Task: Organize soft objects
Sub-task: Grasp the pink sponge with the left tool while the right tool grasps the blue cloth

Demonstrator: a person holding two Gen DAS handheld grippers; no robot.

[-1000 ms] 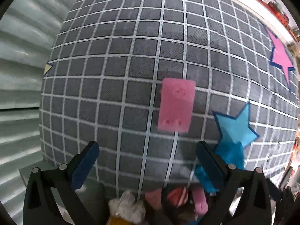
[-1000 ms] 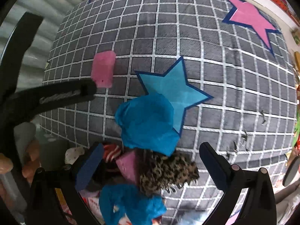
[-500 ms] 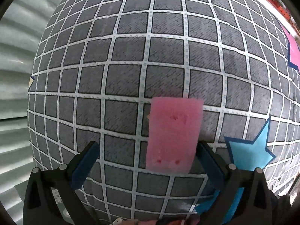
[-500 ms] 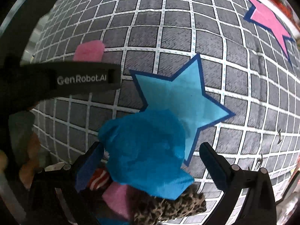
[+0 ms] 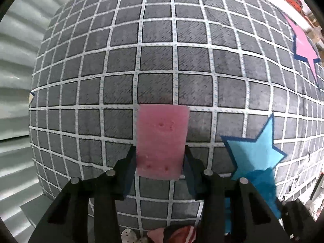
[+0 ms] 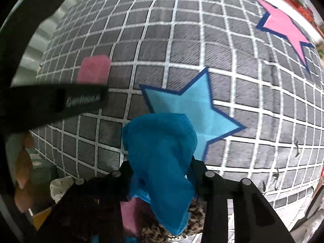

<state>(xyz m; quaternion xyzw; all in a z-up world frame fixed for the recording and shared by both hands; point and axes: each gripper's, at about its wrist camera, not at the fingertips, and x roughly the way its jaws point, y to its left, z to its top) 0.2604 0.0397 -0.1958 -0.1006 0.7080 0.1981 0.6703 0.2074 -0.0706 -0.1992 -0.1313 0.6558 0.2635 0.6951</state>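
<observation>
A pink foam sponge [image 5: 162,141] lies on the grey checked mat [image 5: 154,60]. My left gripper [image 5: 160,158] is shut on the sponge's near end, a finger pressed to each side. The sponge also shows in the right wrist view [image 6: 94,69], behind the left gripper's black arm [image 6: 60,103]. My right gripper [image 6: 162,174] is shut on a crumpled blue cloth [image 6: 162,158], which hangs over the edge of a blue star [image 6: 192,105] on the mat.
A pink star [image 6: 283,24] lies far right on the mat. A pile of soft things sits at the mat's near edge: a leopard-print piece [image 6: 194,228], a pink piece [image 6: 129,214], a white dotted one [image 6: 58,186]. Corrugated grey wall [image 5: 14,81] runs along the left.
Both grippers moved forward and closed: the left on the pink sponge, the right on the blue cloth. Before, both stood wide open.
</observation>
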